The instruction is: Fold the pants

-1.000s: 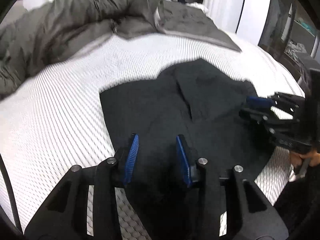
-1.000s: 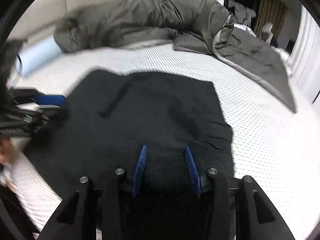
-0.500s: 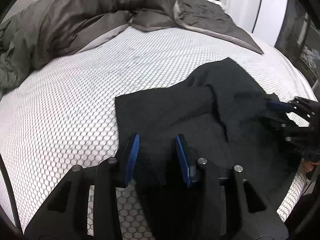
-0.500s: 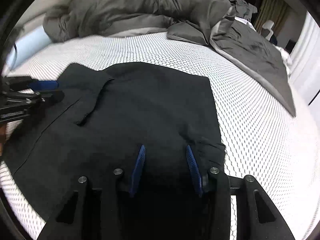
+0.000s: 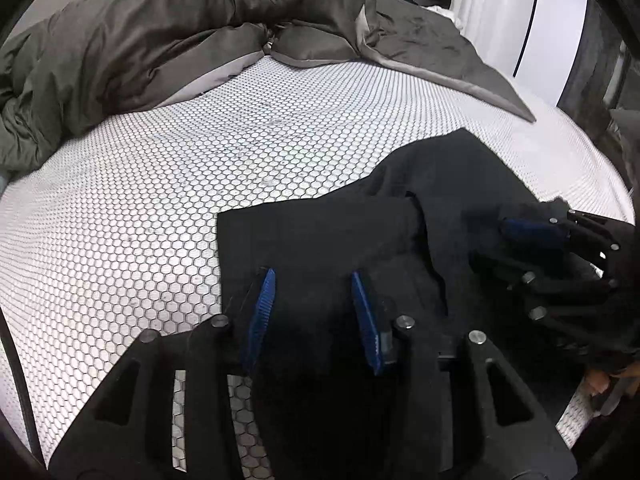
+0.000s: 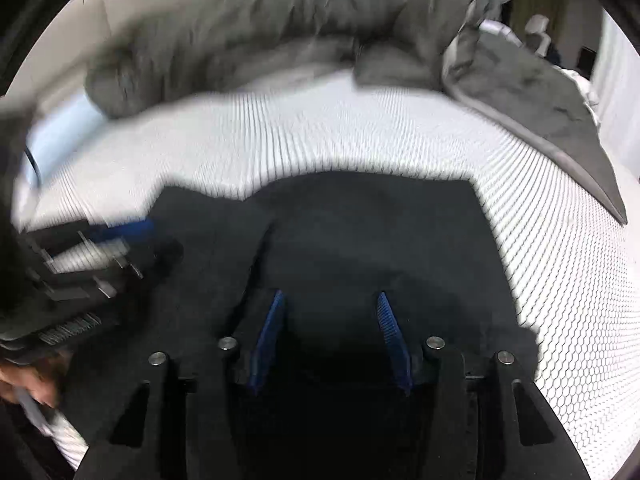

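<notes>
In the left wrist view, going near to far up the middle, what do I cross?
Left hand-held gripper → black pants → white honeycomb mattress → grey duvet.

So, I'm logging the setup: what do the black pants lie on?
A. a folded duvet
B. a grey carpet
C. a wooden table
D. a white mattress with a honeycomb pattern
D: the black pants lie flat on the white honeycomb-patterned mattress, apart from the grey duvet.
</notes>
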A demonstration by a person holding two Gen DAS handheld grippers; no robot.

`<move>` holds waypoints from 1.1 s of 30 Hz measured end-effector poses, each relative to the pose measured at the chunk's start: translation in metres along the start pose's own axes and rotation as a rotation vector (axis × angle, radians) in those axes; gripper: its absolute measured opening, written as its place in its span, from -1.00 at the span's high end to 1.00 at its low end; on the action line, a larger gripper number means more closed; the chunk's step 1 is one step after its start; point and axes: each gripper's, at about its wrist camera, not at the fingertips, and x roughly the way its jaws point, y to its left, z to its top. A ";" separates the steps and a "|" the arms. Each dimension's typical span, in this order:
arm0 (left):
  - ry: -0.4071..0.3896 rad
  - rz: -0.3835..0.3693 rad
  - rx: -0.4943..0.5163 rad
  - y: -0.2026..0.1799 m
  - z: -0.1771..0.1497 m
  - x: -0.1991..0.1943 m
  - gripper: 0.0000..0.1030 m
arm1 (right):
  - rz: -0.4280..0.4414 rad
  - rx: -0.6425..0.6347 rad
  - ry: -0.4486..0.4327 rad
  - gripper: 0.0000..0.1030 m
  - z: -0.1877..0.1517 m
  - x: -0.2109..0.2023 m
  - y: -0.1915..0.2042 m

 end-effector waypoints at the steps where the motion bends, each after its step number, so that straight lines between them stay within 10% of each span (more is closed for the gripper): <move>1: 0.005 0.029 0.009 0.000 -0.001 -0.003 0.29 | -0.030 -0.018 0.002 0.02 -0.002 0.001 0.000; 6: -0.052 0.186 0.126 -0.012 -0.021 -0.026 0.29 | -0.133 -0.087 -0.030 0.02 -0.027 -0.019 -0.020; 10: -0.052 0.011 0.127 -0.021 -0.042 -0.048 0.29 | -0.138 -0.098 -0.093 -0.10 -0.044 -0.046 -0.016; 13: -0.030 -0.127 0.093 -0.027 -0.050 -0.049 0.28 | 0.033 -0.021 -0.131 -0.12 -0.051 -0.062 -0.014; 15: -0.018 -0.117 0.120 -0.034 -0.053 -0.041 0.24 | 0.101 -0.034 -0.111 -0.13 -0.049 -0.054 -0.006; 24: -0.029 -0.015 0.068 -0.016 -0.072 -0.057 -0.14 | -0.115 -0.048 -0.107 -0.30 -0.085 -0.068 -0.048; 29: -0.077 -0.157 0.084 -0.036 -0.082 -0.079 -0.14 | 0.038 0.076 -0.141 -0.30 -0.094 -0.090 -0.067; 33: -0.018 -0.131 0.230 -0.072 -0.094 -0.060 -0.14 | 0.036 -0.101 -0.171 -0.51 -0.096 -0.095 -0.027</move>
